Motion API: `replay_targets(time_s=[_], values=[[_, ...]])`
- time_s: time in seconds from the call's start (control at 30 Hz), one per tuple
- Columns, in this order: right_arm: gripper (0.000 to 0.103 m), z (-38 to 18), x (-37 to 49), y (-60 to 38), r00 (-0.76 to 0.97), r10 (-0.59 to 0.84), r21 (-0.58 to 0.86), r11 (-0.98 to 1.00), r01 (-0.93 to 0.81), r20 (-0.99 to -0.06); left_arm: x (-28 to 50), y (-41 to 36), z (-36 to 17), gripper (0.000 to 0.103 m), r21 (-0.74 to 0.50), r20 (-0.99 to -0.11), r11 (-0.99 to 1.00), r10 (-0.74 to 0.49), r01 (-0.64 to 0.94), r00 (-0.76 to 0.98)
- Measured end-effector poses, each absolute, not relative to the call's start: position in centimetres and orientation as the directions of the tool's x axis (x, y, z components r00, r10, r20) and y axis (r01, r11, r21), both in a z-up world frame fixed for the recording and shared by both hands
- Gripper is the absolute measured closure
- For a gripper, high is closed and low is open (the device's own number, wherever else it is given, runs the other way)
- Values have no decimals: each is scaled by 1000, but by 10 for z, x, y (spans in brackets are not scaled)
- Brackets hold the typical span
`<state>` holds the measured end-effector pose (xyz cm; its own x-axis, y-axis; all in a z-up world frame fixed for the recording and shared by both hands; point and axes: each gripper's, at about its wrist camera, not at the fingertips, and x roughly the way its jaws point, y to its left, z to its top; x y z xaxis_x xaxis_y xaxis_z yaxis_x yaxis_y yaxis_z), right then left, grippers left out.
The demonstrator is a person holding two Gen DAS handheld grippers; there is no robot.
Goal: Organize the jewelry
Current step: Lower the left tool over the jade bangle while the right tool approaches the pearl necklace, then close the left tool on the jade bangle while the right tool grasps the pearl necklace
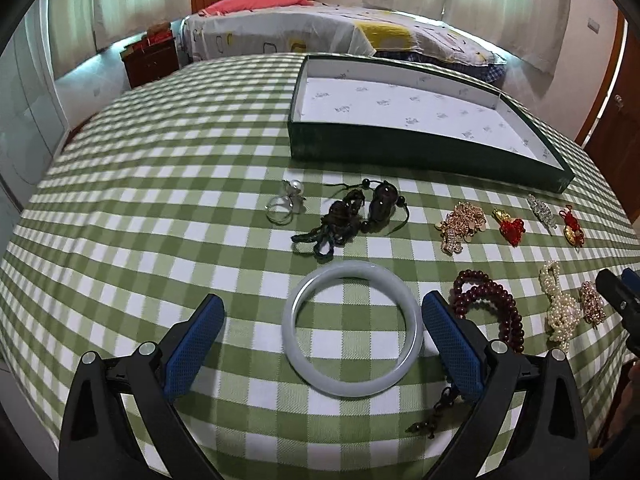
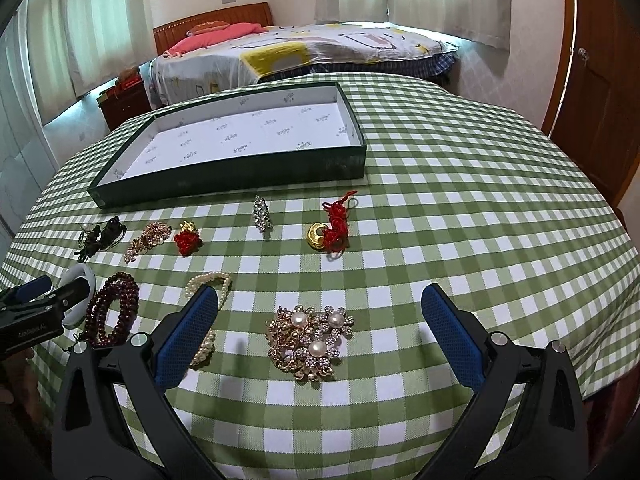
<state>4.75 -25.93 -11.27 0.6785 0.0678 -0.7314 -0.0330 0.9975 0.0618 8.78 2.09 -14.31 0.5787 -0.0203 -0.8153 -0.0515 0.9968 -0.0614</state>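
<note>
On the green-and-white checked tablecloth (image 1: 160, 184), my left gripper (image 1: 322, 334) hangs with its blue-padded fingers wide apart on either side of the pale jade bangle (image 1: 352, 330), touching nothing. My right gripper (image 2: 320, 330) is spread just as wide around the gold-and-pearl flower brooch (image 2: 310, 340). Far behind both sits the shallow dark green tray with white printed lining (image 2: 224, 184), holding no jewelry.

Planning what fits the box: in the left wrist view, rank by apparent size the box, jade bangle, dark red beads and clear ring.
1. Box
2. Jade bangle, though it is nearest the camera
3. Dark red beads, partly hidden by the gripper
4. Clear ring
</note>
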Motion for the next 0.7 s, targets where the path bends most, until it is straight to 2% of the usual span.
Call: replay_targets(time_s=[0.17,0.53,0.57,0.63,0.67,0.7], values=[[4,-113,48,-258,677,72,62,997,-39,-733,90,9,-147,7,9,-813,1000,16,-14,582],[4,-111,46,-252,679,77,61,997,-47,-730,87,16,-146,8,0,-806,1000,13,-22,592],[4,-110,45,-252,680,77,59,997,-49,-729,85,17,-146,12,1,-802,1000,15,-23,597],[4,-109,44,-249,681,77,54,997,-55,-728,80,18,-142,29,5,-786,1000,11,-12,618],[4,-109,44,-248,681,78,53,997,-58,-728,78,20,-142,34,9,-784,1000,16,-14,620],[4,-109,43,-247,681,79,53,997,-60,-728,78,23,-141,34,-1,-786,1000,7,-12,619]])
